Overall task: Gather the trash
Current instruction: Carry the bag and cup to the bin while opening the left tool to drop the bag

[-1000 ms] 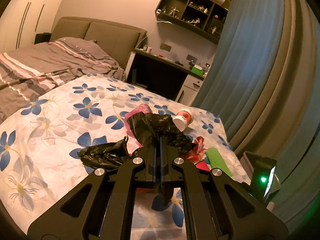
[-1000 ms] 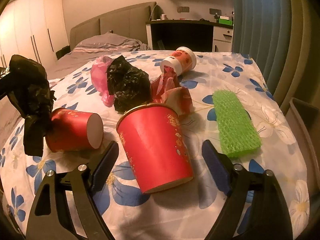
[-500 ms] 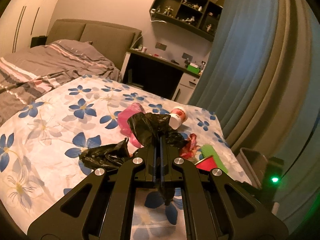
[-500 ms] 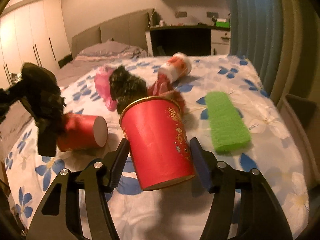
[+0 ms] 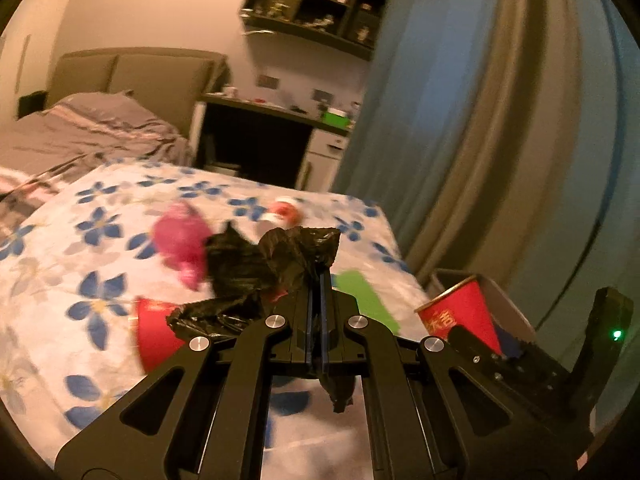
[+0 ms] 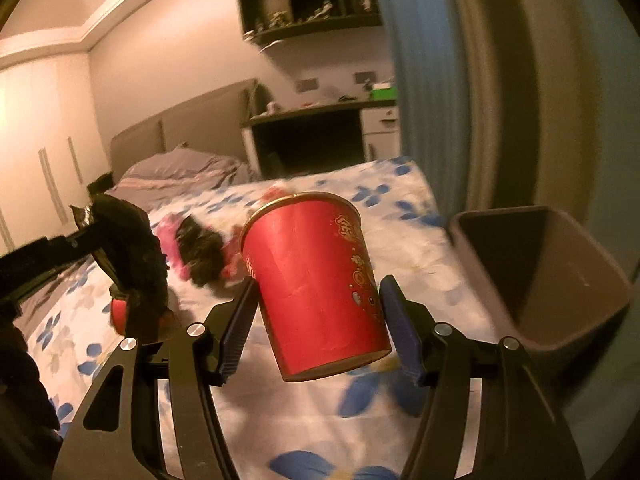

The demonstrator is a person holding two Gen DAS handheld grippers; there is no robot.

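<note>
Right gripper [image 6: 316, 316] fingers pinch a red cup [image 6: 316, 292] beside the bin [image 6: 560, 320]; left gripper [image 5: 318, 308] fingers clamp a black bag [image 5: 280, 260]. Bin looks empty; second cup [image 5: 154, 332], pink bag [image 5: 182, 240] remain on the bed [image 5: 60, 280].

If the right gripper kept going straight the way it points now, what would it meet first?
Probably the flowered bedspread beyond the red cup clamped in the right gripper; the bin sits off to the right. Depth is unclear.
</note>
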